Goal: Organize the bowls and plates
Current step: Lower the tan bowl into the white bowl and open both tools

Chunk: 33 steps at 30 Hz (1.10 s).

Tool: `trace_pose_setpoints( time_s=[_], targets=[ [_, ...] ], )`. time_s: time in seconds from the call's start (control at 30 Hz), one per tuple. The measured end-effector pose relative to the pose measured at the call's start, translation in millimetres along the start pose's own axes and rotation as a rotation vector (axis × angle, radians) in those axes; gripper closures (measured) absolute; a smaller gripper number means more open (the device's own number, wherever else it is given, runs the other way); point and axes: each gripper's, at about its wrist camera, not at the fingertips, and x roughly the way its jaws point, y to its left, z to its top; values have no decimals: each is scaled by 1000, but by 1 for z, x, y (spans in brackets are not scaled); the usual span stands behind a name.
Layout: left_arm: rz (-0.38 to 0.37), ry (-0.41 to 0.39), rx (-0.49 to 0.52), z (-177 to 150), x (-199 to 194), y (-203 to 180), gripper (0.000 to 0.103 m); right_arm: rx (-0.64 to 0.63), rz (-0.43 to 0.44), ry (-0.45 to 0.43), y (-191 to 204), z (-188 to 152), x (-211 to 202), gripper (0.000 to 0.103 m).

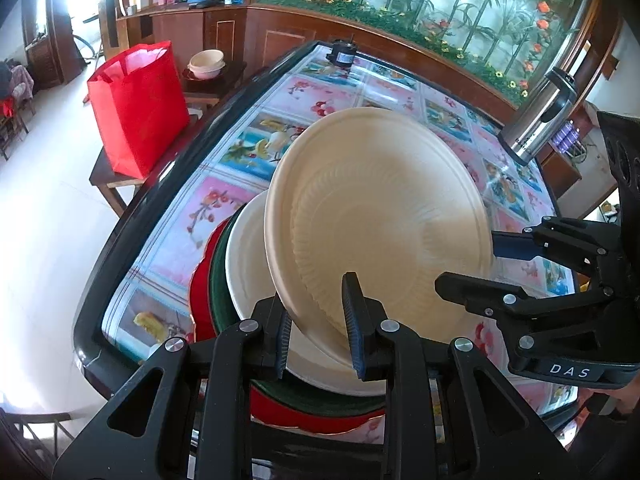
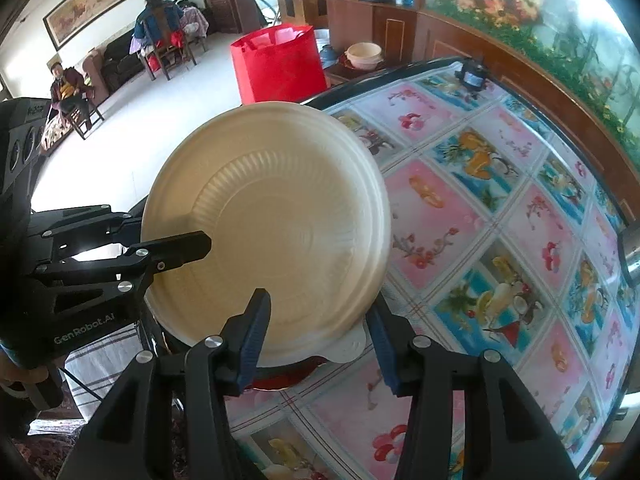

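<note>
A cream ribbed plate (image 1: 380, 216) is tilted above a stack on the table: a white plate (image 1: 248, 276), a green plate (image 1: 218, 280) and a red plate (image 1: 200, 292). My left gripper (image 1: 320, 328) straddles the cream plate's near rim with a gap between its jaws. My right gripper (image 1: 476, 256) reaches the plate's right rim; in the right wrist view its jaws (image 2: 316, 344) stand wide around the cream plate (image 2: 272, 224). The left gripper (image 2: 168, 240) shows there with one finger over the plate and one behind its rim.
The table (image 2: 500, 208) has a patterned fruit cloth under glass. A steel thermos (image 1: 540, 120) stands at the far right, a small black object (image 1: 342, 54) at the far edge. A red bag (image 1: 136, 108) and stacked cream bowls (image 1: 206, 64) sit on side stools.
</note>
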Motion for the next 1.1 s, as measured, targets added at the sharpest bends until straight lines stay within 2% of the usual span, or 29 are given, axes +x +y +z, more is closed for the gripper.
trace_pose_setpoints(
  time_s=[0.33, 0.57, 0.73, 1.1],
  targets=[
    [17, -44, -13, -10, -3, 8, 80, -21, -7, 14, 16, -1, 8, 49],
    [43, -84, -13, -10, -9, 10, 80, -16, -21, -2, 16, 0, 3, 42],
    [51, -97, -3, -11, -11, 9, 80, -2, -27, -5, 12, -1, 2, 41],
    [67, -135, -9, -10, -18, 6, 80, 41, -23, -51, 8, -5, -5, 27]
  ],
)
